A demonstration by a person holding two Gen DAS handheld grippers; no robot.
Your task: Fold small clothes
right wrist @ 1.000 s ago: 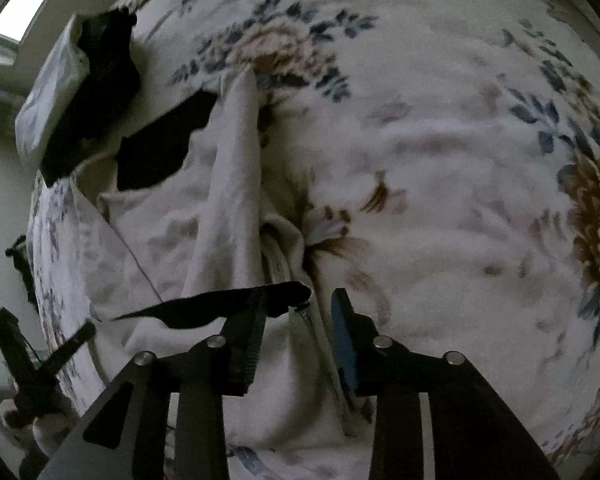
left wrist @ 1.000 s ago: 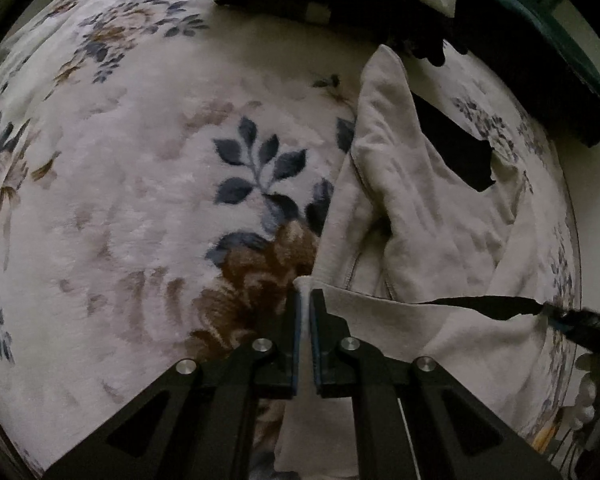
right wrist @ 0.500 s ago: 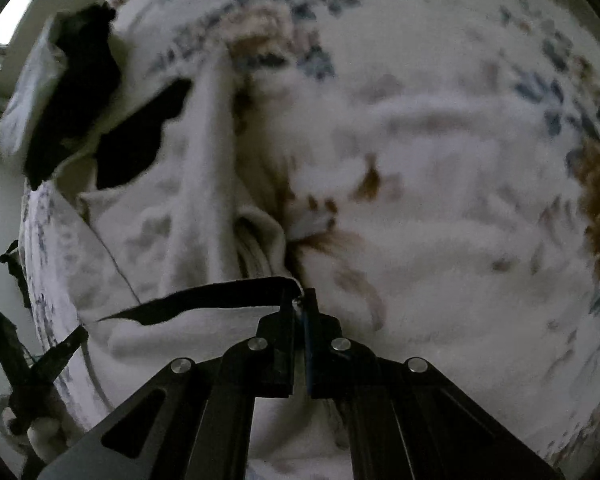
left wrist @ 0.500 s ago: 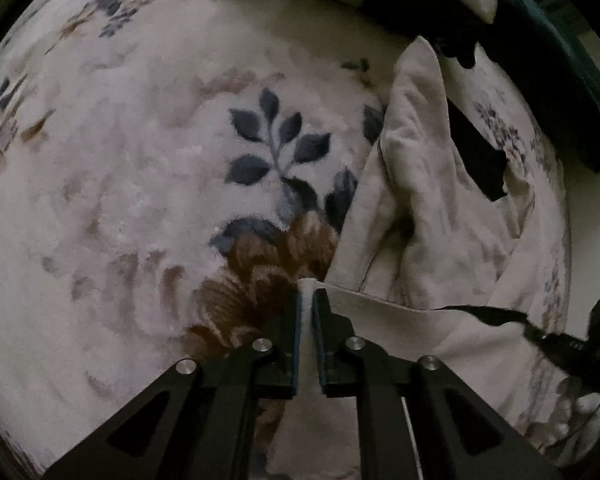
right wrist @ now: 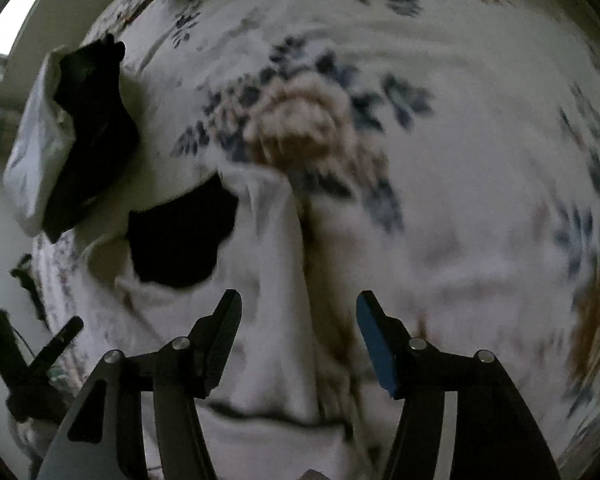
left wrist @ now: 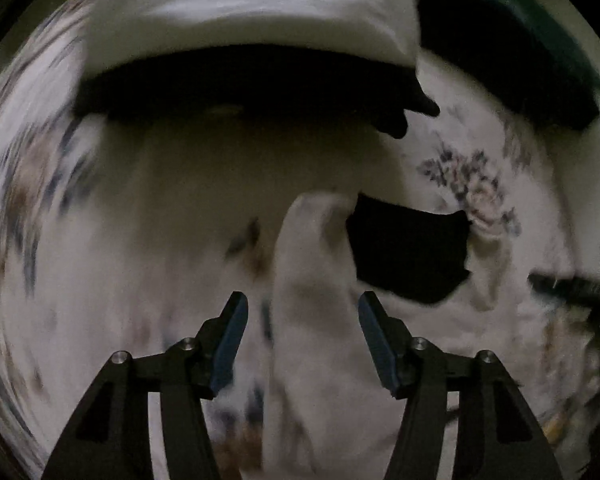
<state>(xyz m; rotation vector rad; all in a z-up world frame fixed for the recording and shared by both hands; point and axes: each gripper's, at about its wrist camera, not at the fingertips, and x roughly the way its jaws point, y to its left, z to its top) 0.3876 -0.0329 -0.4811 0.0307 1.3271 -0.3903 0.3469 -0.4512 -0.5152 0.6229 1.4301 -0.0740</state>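
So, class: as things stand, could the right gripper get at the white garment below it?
Probably yes. The right gripper is open, its jaws straddle the white garment's raised fold, and nothing lies between them, though blur hides how near it is.

Both your wrist views are dim and grey, with colours muted. Motion blur smears the floral blanket (right wrist: 440, 208), worst toward the rims, while the jaws stay sharp. Your only bright spot is the window strip (right wrist: 18, 12) at 10 o'clock in the right view. Fisheye curvature bends everything; corners fall black.
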